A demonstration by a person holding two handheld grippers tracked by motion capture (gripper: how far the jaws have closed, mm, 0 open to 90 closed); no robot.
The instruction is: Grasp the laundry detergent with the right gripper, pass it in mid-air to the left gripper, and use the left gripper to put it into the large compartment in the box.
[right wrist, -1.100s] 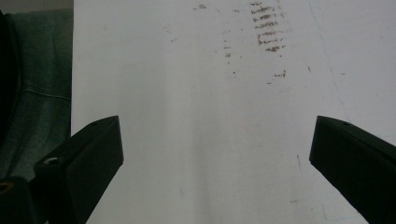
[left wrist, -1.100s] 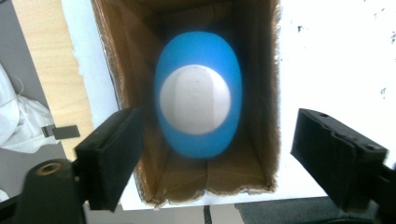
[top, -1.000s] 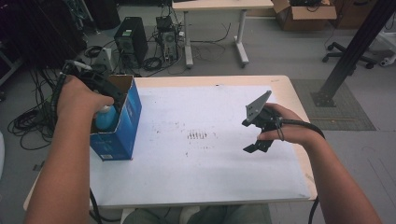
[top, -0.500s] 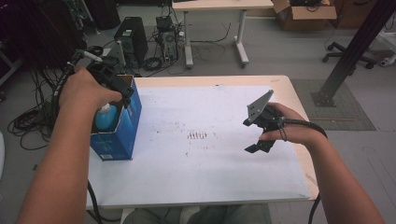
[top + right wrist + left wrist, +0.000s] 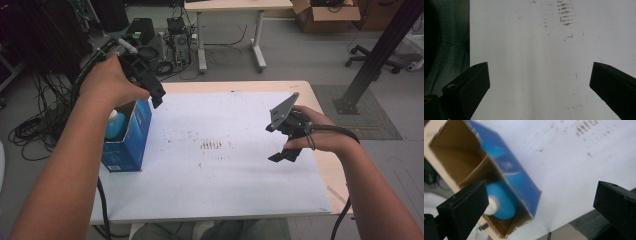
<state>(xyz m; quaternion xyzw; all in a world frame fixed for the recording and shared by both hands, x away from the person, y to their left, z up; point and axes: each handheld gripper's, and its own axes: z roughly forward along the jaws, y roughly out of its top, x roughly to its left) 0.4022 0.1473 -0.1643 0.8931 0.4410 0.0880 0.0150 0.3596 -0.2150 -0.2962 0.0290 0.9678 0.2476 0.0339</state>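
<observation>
Since the earlier frame we see the left hand-held gripper (image 5: 159, 101) lifted up out of the blue box (image 5: 131, 142), its jaws having just been opening, with nothing between them now. Before, it reached down into the box at the bottle; now it hangs above the box's far right corner, jaws spread wide and empty. The blue bottle (image 5: 115, 126) with its white cap stands inside the box, below and just to the near left of that gripper, apart from its jaws. In the left gripper view the bottle (image 5: 503, 202) sits in the near compartment of the box (image 5: 520, 180), behind a cardboard divider, with its cap partly hidden behind the left jaw; the far compartment looks brown and bare.

The box stands upright at the left edge of the table (image 5: 240, 195), its open top facing up. To the right of the left gripper the white table top carries a patch of small dark marks (image 5: 211, 145).

Well apart, on the far side of those marks, the right hand-held gripper (image 5: 281, 142) has kept its place above the table's right part, tilted down, jaws spread wide and empty. In the right gripper view its jaws frame bare table (image 5: 524, 62), with the marks (image 5: 565, 17) beyond them.
</observation>
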